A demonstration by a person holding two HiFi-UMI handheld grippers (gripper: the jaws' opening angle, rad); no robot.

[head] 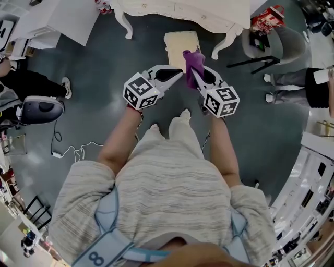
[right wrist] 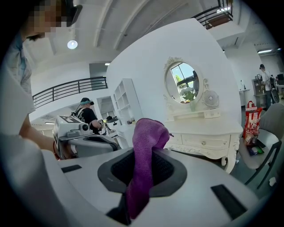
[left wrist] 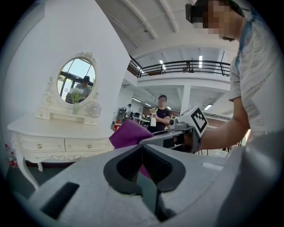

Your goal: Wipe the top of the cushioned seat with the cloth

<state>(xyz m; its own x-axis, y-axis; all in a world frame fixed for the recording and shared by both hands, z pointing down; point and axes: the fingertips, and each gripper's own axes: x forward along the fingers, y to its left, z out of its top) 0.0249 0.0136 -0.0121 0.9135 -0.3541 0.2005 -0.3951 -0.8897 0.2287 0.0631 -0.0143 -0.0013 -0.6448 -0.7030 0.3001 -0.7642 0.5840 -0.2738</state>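
Purple cloth [right wrist: 145,146], the only one in sight, stands up from the jaws of the right gripper [head: 194,77], which are clamped on it. It is held above the dark floor [head: 99,73], on the person's side of the single cream cushioned seat [head: 180,43], which sits at the foot of the one white dressing table [head: 182,11]. Of the two hand-held grippers, the left gripper [left wrist: 142,155] is pressed closed on nothing, its tip just beside the cloth.
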